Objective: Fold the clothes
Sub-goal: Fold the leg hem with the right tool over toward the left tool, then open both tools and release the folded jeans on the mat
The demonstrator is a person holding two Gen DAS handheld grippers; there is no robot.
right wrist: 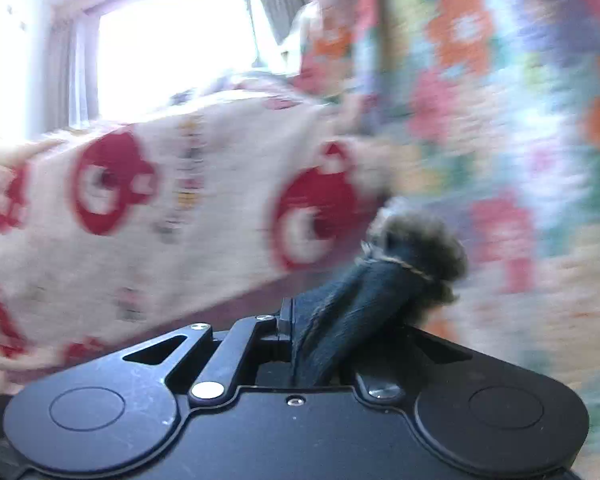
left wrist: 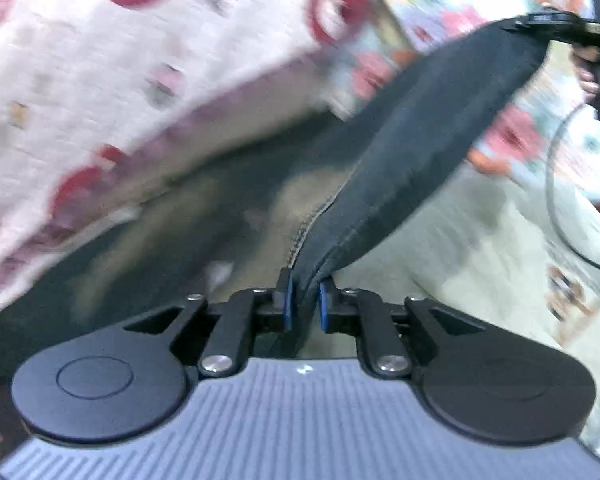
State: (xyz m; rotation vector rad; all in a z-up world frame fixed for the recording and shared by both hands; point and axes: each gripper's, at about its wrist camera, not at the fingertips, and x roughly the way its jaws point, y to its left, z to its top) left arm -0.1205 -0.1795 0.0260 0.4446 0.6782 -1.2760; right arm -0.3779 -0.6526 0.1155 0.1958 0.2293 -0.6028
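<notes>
Two grippers, left gripper [left wrist: 305, 300] and right gripper [right wrist: 320, 332], each pinch the dark stitched denim garment [left wrist: 412, 152] taut.

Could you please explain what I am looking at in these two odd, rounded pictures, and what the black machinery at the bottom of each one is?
Each picture comes from a wide-angle camera mounted on hand-held tongs; a person carries one in each hand, and no robot is there. The left tongs pinch one end of a dark garment. In that view the cloth stretches up to the right tongs, with the person's hand behind them. The right tongs' own camera shows the right tongs shut on a bunched end of the cloth. Behind lie a red-and-white patterned cover and a flowered fabric. Both pictures are blurred.
</notes>
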